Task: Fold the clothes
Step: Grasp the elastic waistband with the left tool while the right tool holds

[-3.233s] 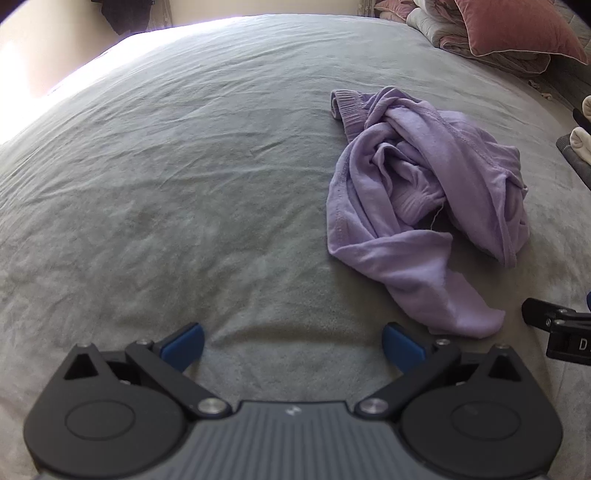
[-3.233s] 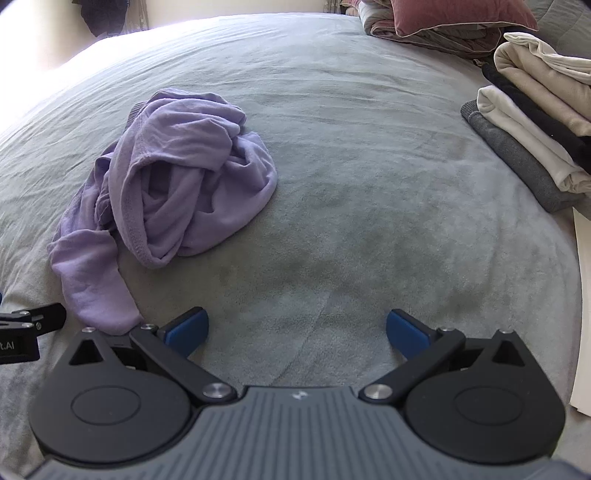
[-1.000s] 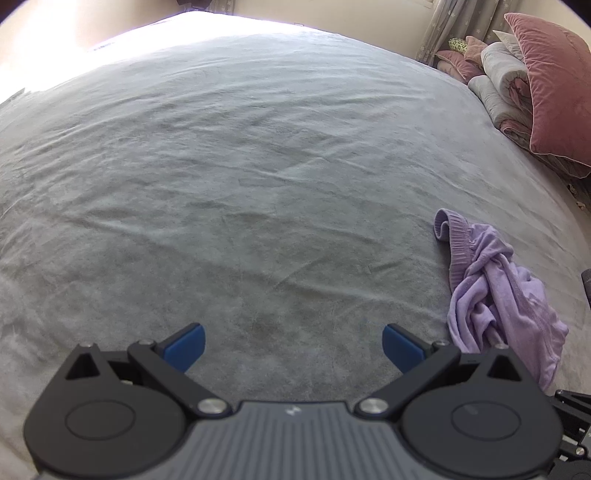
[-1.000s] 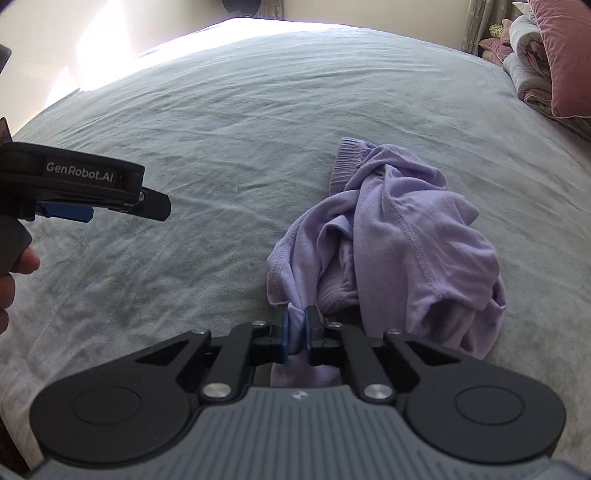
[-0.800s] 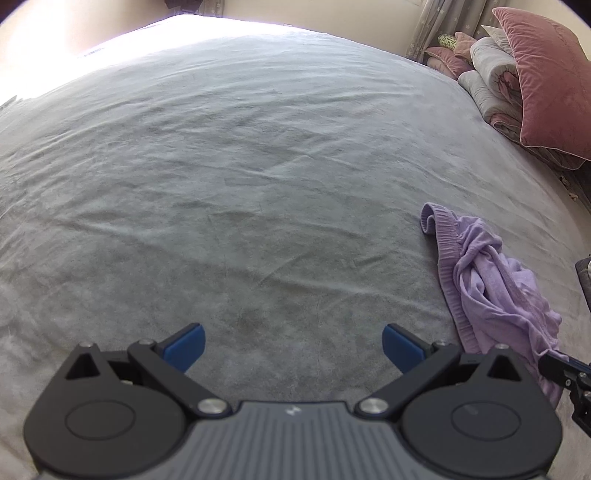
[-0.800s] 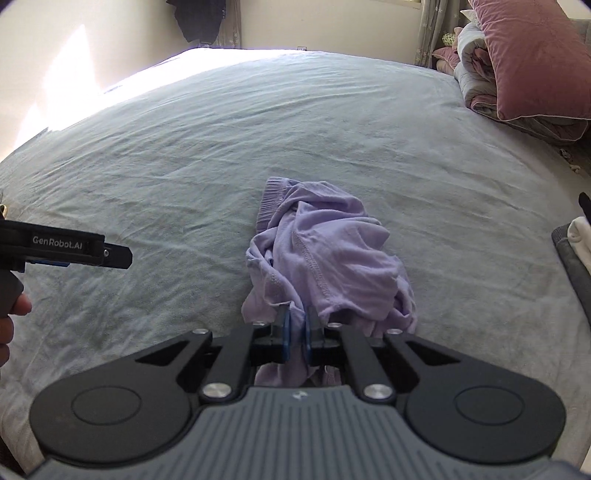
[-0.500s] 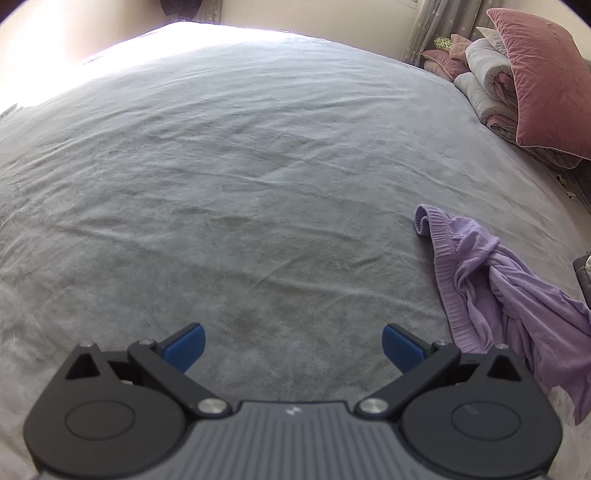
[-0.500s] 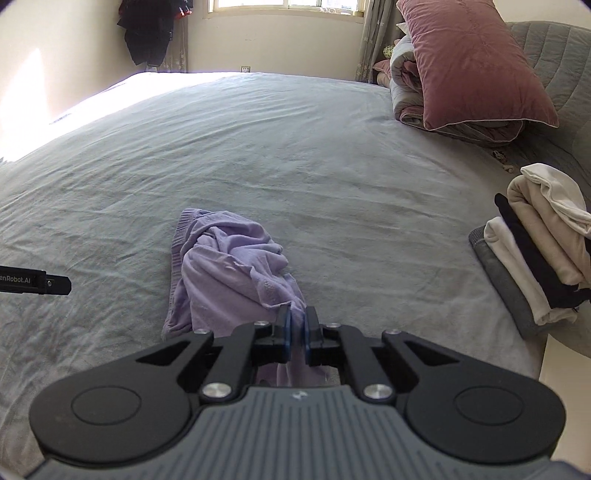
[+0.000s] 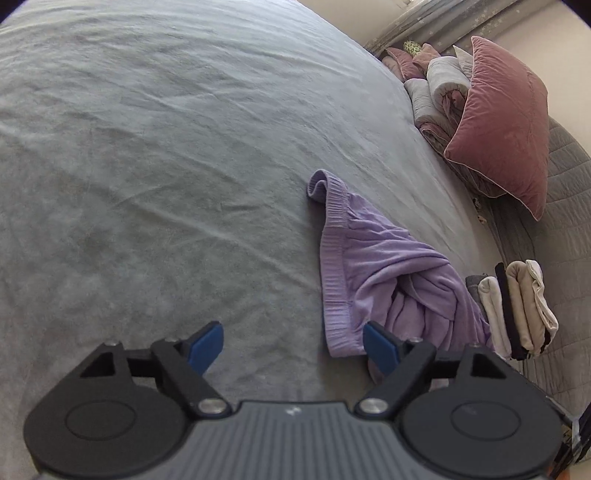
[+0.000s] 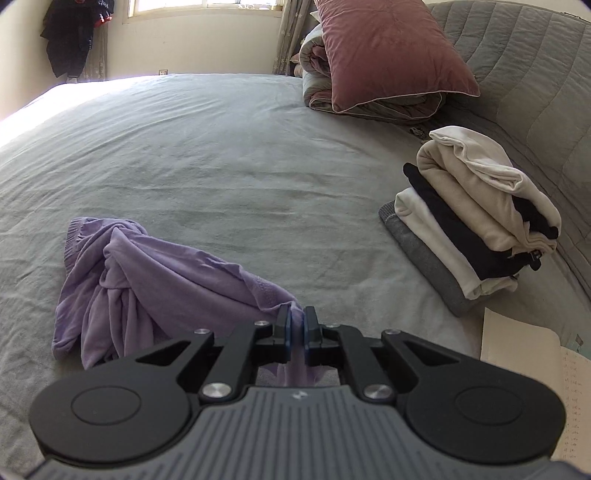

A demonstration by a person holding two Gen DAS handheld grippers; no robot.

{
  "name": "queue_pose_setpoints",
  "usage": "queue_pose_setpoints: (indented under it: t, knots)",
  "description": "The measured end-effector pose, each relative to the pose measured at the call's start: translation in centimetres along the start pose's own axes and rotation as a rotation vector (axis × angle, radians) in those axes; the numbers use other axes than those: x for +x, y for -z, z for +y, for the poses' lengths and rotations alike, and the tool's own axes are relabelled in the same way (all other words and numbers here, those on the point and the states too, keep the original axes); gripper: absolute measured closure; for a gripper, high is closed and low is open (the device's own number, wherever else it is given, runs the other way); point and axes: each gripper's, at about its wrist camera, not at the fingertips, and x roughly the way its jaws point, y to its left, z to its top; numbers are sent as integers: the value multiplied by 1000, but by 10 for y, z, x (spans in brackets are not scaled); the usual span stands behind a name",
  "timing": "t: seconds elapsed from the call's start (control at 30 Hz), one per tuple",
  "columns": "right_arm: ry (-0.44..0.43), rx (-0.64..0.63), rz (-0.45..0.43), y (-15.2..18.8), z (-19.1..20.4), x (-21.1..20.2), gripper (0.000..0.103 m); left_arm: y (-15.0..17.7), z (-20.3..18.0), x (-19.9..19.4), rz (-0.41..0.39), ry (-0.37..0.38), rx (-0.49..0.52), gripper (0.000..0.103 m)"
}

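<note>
Lilac garment [image 10: 155, 273] rumpled on grey bed [image 10: 258, 155], ribbed waistband [image 9: 334, 258], corner pinched by right claw [image 10: 295, 332]

the garment [image 10: 155, 273] lies crumpled on the bed [image 10: 229, 155], left of the stack of folded clothes [image 10: 469, 218] at the bed's right side, with the pillow [image 10: 388, 48] leaning on rolled bedding [image 10: 317, 85] behind them at the far right corner.

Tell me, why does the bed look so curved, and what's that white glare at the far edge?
Right wrist view: sunlight from the window washes out the far edge of the bed. Both views: the fisheye lens bulges the flat bed and darkens the corners. Left wrist view: evenly lit and sharp; the purple garment shows clearly.
</note>
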Motion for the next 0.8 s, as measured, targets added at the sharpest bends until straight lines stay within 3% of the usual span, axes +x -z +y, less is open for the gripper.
queue_pose_setpoints:
  t: [0.3, 0.47, 0.57, 0.63, 0.7, 0.77, 0.8]
  knots:
    - [-42, 22, 76, 20, -22, 29, 97, 28, 1, 46, 101, 293, -309, 31]
    - [-67, 11, 88, 20, -25, 34, 97, 35, 5, 60, 81, 321, -453, 33]
    - [-105, 46, 100, 23, -30, 36, 95, 34, 5, 65, 56, 333, -495, 42]
    - [-140, 78, 92, 24, -35, 33, 85, 34, 6, 68, 39, 340, -517, 52]
    - [-173, 102, 74, 25, -39, 25, 84, 33, 6, 70, 25, 344, -537, 62]
    - [-209, 126, 52, 25, -44, 17, 71, 33, 7, 70, 11, 344, -554, 70]
    - [-229, 138, 38, 25, -45, 13, 56, 32, 8, 70, 5, 342, -555, 75]
